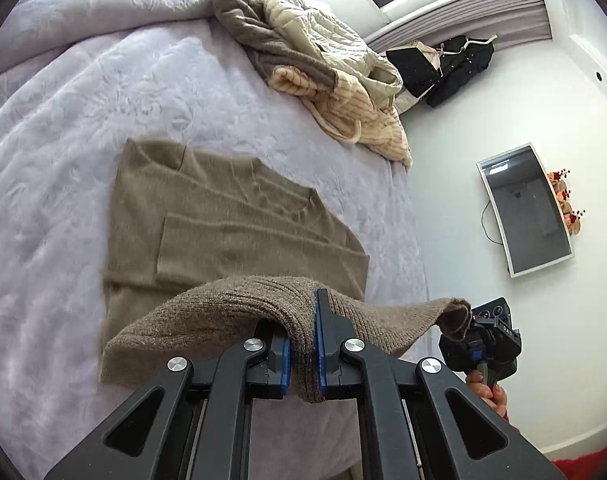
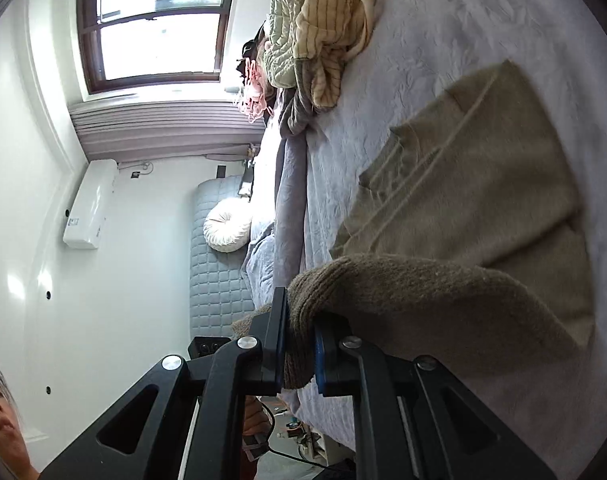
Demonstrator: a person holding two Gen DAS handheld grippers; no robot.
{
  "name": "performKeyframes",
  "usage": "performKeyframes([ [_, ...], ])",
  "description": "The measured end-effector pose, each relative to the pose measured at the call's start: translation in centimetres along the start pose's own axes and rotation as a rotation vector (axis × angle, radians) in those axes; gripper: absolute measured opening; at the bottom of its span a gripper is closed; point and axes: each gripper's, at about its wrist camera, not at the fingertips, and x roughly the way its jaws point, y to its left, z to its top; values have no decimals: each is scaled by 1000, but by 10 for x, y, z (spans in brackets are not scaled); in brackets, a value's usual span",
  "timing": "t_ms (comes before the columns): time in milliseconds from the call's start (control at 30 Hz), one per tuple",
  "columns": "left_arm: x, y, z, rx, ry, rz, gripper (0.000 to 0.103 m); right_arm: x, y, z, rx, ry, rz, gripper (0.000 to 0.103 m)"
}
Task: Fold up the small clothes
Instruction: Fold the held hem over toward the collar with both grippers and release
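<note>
Lavender quilted bedspread (image 1: 63, 128) fills most of the left-wrist view, with open room at its left and centre. On it, at mid-frame, lies the taupe knit sweater (image 1: 231, 224), sleeves folded in, its ribbed hem raised. At the upper right, a heap of cream and grey garments (image 1: 323, 64) crowds the bed's far edge. The left hand-held gripper (image 1: 303, 344) is clamped on the hem at lower centre; the right hand-held gripper (image 2: 299, 344) pinches the other hem corner. Uneven pull between them could skew the fold, and a loose sleeve might slide out.
</note>
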Motion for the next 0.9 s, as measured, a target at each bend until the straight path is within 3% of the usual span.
performKeyframes([
  [267, 101, 38, 79, 2, 36, 163, 10, 73, -57, 97, 59, 35, -119, 12],
  [400, 140, 62, 91, -28, 64, 239, 11, 97, -96, 119, 130, 35, -162, 12],
  [600, 147, 66, 97, -65, 56, 326, 11, 106, -116, 135, 196, 32, -150, 16],
  [667, 136, 55, 97, -39, 28, 348, 24, 103, -110, 140, 185, 24, -147, 20],
  [700, 128, 49, 98, -22, 0, 371, 42, 100, -105, 141, 178, 19, -152, 23],
  [733, 119, 42, 99, 2, -35, 401, 64, 96, -101, 142, 168, 11, -156, 33],
  [767, 108, 35, 100, 31, -74, 415, 69, 92, -96, 144, 154, -5, -157, 47],
  [800, 99, 29, 102, 56, -96, 410, 69, 87, -90, 145, 139, -25, -159, 52],
  [900, 88, 23, 106, 95, -71, 396, 69, 74, -76, 151, 96, -57, -180, 54],
])
